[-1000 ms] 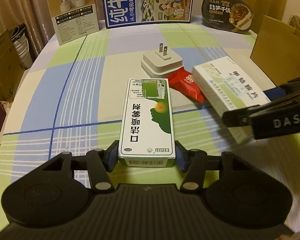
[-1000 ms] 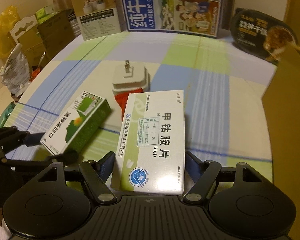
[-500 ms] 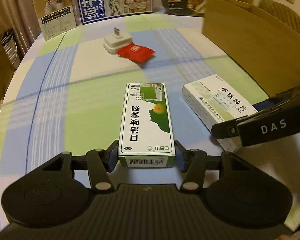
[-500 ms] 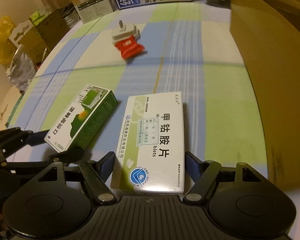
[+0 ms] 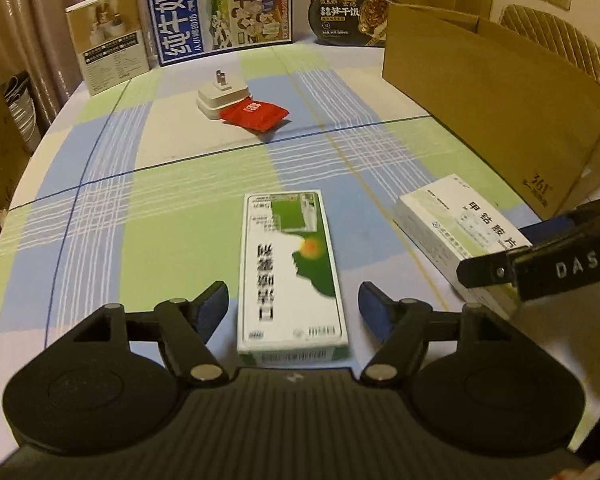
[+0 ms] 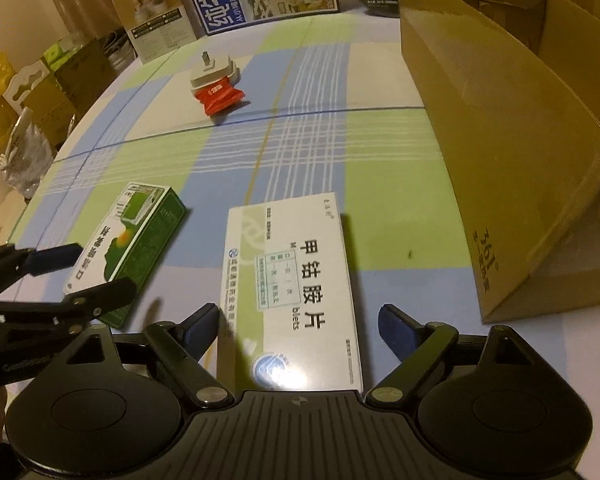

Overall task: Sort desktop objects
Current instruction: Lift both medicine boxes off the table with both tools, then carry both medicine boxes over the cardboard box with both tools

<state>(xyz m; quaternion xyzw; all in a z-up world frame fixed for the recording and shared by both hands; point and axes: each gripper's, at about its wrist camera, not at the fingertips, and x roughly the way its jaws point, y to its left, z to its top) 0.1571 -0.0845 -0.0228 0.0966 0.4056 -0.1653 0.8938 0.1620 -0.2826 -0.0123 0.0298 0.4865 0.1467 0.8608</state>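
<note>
A green and white medicine box (image 5: 291, 272) lies flat on the checked tablecloth between the fingers of my left gripper (image 5: 294, 306). Its jaws are opening, with a clear gap on each side of the box. A wider white medicine box (image 6: 290, 292) lies between the fingers of my right gripper (image 6: 298, 324); those jaws are opening too and stand off both its long edges. In the right wrist view the green box (image 6: 126, 250) and the left gripper (image 6: 56, 276) sit at the left. In the left wrist view the white box (image 5: 456, 232) shows at the right.
A large open cardboard box (image 6: 512, 128) stands along the right side of the table. Farther back lie a white plug adapter (image 5: 223, 98) and a red packet (image 5: 256, 114). Upright cartons (image 5: 216, 8) and a black bowl pack (image 5: 350, 18) line the far edge.
Both grippers carried their boxes back toward the near edge, away from the adapter and red packet. Both have now let go: the jaws have spread and the boxes rest on the table.
</note>
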